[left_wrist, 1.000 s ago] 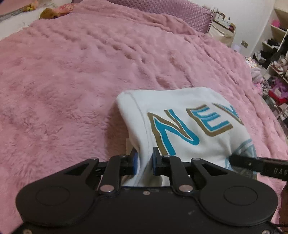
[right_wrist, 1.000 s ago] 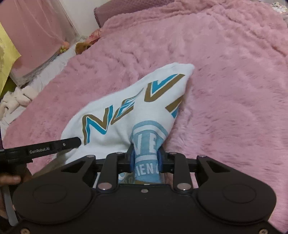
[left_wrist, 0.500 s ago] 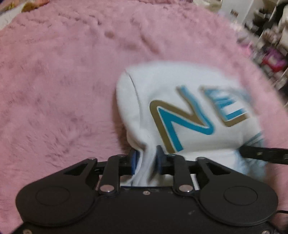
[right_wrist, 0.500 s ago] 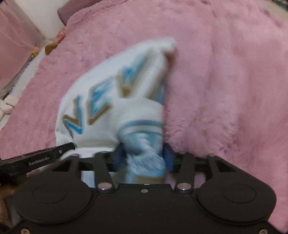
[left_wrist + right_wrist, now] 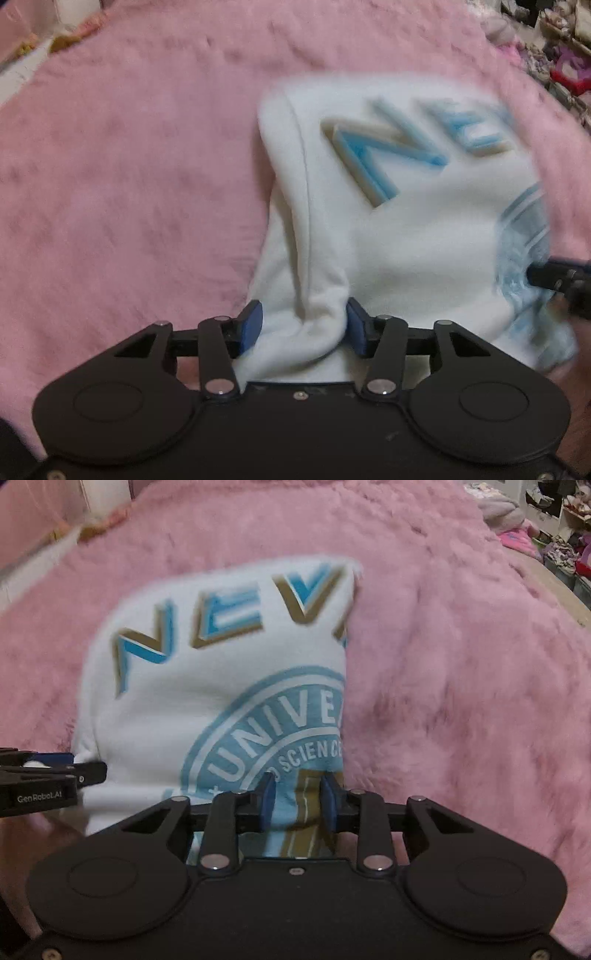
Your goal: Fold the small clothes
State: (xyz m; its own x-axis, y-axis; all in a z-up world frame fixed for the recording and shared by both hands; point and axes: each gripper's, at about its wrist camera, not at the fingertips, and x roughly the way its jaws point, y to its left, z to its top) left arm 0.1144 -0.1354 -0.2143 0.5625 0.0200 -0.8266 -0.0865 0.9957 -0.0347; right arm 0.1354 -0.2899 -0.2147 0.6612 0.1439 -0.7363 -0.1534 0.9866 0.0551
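Observation:
A white sweatshirt (image 5: 424, 229) with blue and gold "NEV" lettering and a round blue university crest (image 5: 280, 734) lies folded on the pink fluffy blanket (image 5: 129, 166). My left gripper (image 5: 303, 326) is open at the garment's near left corner, with a loose bunched fold of white cloth between its blue pads. My right gripper (image 5: 297, 801) is open at the near right corner, its pads a small way apart over the flat crest print. Each gripper's tip shows at the edge of the other's view.
The blanket (image 5: 461, 664) covers the whole bed around the garment. Cluttered shelves and piled clothes (image 5: 554, 535) stand beyond the bed's far right. Toys and a pale edge (image 5: 44, 44) show at the far left.
The garment has been brought down from hanging bunched to lying flat on the blanket. The left fingers have spread wide apart, and the right no longer pinches a bunch of cloth.

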